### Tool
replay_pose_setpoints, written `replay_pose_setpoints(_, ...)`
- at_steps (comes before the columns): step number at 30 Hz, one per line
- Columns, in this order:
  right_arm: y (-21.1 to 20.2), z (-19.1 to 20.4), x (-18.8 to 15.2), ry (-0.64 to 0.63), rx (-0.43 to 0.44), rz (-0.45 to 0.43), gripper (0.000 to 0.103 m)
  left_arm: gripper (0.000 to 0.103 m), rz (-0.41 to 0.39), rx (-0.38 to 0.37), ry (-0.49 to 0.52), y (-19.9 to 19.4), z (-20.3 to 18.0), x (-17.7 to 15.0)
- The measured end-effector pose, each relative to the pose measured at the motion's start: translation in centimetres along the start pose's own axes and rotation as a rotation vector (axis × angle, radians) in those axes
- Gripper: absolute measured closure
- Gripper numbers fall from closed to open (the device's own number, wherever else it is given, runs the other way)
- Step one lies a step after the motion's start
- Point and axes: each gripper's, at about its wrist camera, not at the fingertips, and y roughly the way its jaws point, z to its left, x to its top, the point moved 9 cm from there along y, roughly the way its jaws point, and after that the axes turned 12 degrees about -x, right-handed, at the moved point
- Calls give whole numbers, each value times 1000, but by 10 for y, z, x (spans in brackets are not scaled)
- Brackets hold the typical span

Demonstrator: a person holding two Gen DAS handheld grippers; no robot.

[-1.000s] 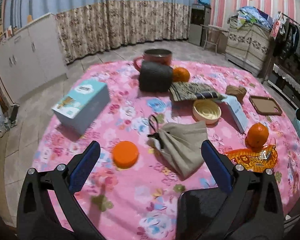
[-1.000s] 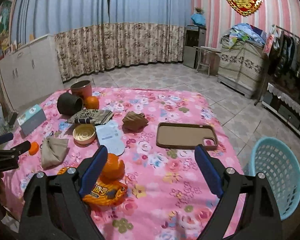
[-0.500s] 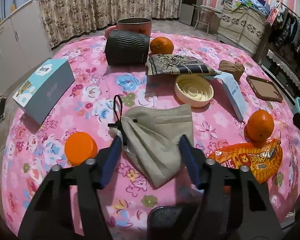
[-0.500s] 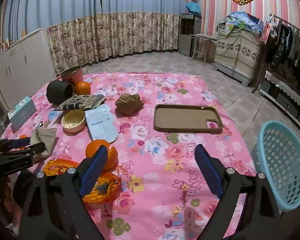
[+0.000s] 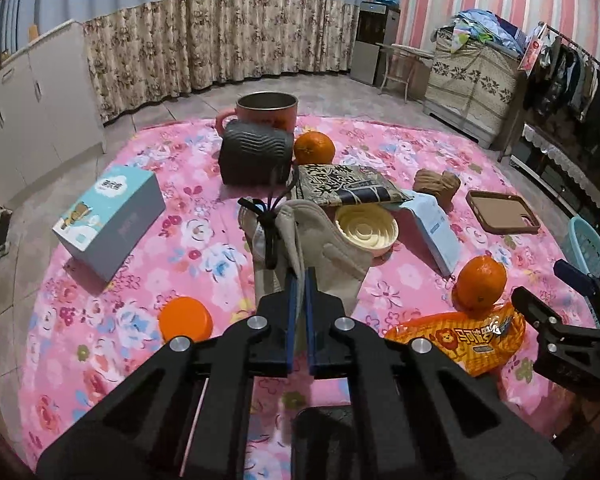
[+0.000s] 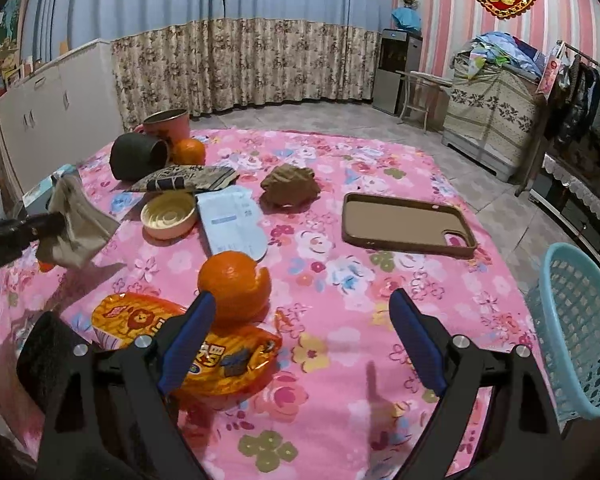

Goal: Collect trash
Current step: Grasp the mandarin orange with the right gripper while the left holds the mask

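Pinched blue pads of the left tool (image 5: 299, 280) clamp a fold of the beige face mask (image 5: 324, 248), which hangs lifted off the pink flowered counter (image 5: 188, 240), its black ear loops (image 5: 269, 216) bunched at the top. In the right wrist view the same mask (image 6: 74, 228) dangles from the left tool (image 6: 48, 222) above the counter's left side. The right tool (image 6: 300, 320) is spread wide with nothing between its pads, hovering over the near edge.

Just beside the right tool's left pad lies an orange snack wrapper (image 6: 204, 344), with a partly peeled orange (image 6: 234, 284) resting at its far edge. Beyond these sit a cream bowl (image 6: 168, 214), a light blue packet (image 6: 232, 224), a crumpled brown paper ball (image 6: 290, 188) and a brown phone case (image 6: 408, 224). A second orange (image 6: 188, 151), a dark cup on its side (image 6: 138, 158) and a pink mug (image 6: 168, 126) stand at the far left. A blue basket (image 6: 576, 328) sits off the counter's right edge. An orange lid (image 5: 185, 319) and a tissue box (image 5: 108, 220) lie left of the mask.
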Motion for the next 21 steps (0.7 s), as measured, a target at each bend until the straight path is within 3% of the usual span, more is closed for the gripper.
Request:
replay_pose_setpoints(11, 11, 25, -1, -35, 51, 15, 17, 101, -20, 10, -29, -6, 9, 5)
replay_pose_setpoints(18, 24, 34, -3, -12, 117, 68, 38, 101, -36, 7, -39, -9, 12, 7)
replay_pose_setpoints(21, 23, 42, -4, -36, 163, 70, 53, 101, -35, 9, -43, -8, 14, 6)
